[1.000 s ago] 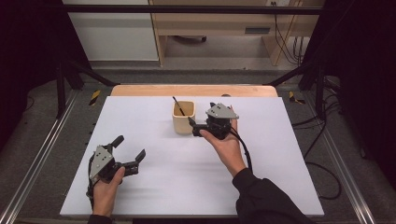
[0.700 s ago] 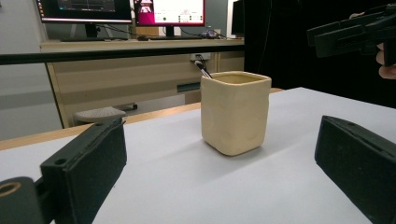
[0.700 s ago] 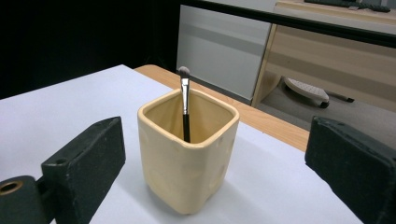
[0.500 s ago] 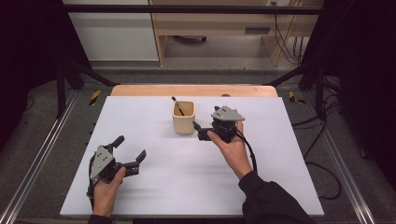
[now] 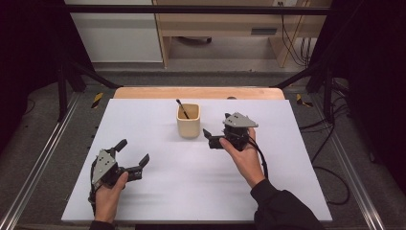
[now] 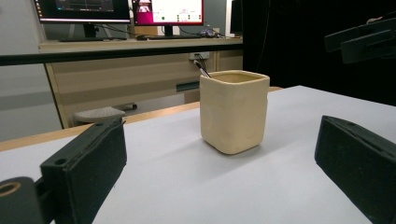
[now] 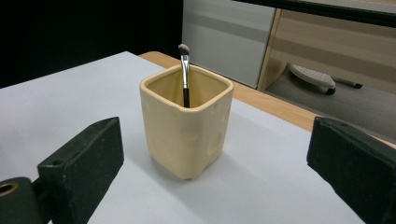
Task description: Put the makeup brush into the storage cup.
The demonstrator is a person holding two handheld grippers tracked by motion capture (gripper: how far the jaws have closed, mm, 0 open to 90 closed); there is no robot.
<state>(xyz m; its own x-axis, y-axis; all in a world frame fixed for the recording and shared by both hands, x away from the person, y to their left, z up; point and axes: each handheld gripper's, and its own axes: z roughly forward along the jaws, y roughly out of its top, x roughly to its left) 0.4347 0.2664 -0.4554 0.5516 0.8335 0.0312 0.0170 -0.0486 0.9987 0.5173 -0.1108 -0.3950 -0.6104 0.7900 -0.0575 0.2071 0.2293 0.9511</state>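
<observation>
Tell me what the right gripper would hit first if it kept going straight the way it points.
Most likely the cream cup that holds the brush. The right gripper, jaws open, points at the cup's side, with bare white table between them. How large the gap is stays unclear.

I can't see the lower handle of the thin black makeup brush (image 7: 185,74); the square cream ceramic cup (image 7: 184,130) hides it.
</observation>
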